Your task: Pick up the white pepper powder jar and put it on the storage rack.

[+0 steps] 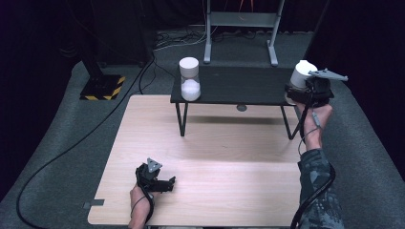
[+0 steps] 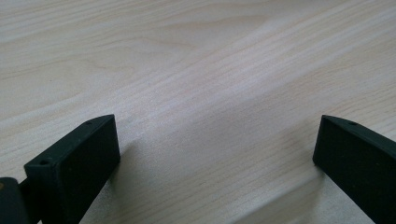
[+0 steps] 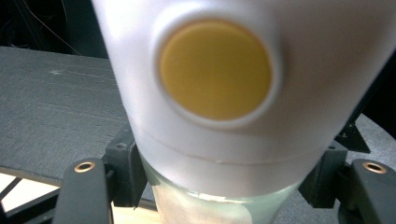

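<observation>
1. High view: my right tongs (image 1: pixel 302 88) grasp a white jar (image 1: pixel 303 74) at the shelf's (image 1: pixel 239 86) right end; another jar (image 1: pixel 189 78) stands well left.
2. Left gripper view: my left tongs (image 2: pixel 217 149) rest released on the desk (image 2: pixel 196 70).
3. Right gripper view: the jar, with its yellow disc (image 3: pixel 215 69), sits clamped between my jaws.

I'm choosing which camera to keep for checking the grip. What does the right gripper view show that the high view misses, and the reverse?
Right gripper view: a round yellow disc on the white grinder, with the jaws pressed on its sides.
High view: a second grinder on the black shelf, and the left gripper open over the wooden table.
Both: the right gripper holding the grinder at the shelf's end.
</observation>
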### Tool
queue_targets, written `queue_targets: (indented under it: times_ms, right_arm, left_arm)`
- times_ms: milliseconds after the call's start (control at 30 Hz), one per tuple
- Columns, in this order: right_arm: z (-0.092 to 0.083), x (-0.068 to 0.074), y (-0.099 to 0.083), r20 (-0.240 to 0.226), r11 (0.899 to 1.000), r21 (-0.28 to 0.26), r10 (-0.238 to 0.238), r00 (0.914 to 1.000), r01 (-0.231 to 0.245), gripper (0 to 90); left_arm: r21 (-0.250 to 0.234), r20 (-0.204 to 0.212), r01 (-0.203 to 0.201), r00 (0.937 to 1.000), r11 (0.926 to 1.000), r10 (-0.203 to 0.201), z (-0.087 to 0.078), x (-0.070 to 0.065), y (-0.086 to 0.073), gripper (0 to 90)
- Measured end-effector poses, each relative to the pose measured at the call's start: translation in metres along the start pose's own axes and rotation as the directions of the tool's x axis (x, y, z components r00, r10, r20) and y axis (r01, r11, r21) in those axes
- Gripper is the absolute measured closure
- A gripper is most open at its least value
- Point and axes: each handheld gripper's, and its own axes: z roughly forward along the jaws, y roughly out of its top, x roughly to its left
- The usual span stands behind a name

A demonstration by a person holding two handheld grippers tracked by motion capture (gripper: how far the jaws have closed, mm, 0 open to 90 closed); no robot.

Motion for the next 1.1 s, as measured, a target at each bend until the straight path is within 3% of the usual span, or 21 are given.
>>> queue_targets:
  times_ms: [467,833,1100]
  right_arm:
    - [0.022,0.001,0.011,0.011,0.999,0.034,0.001,0.9999,-0.001,30.3]
    - [0.034,0.002,0.01,0.005,0.999,0.053,0.012,0.9999,-0.012,30.3]
    - [0.034,0.004,0.001,0.011,1.0,0.023,0.001,0.9999,-0.001,30.2]
  left_arm:
    - [0.001,0.0,-0.002,1.0,1.0,0.002,0.0,0.0,0.0,0.4]
    - [0.002,0.0,-0.001,1.0,1.0,0.001,0.0,0.0,0.0,0.4]
    - [0.001,0.001,-0.001,1.0,1.0,0.001,0.0,0.0,0.0,0.4]
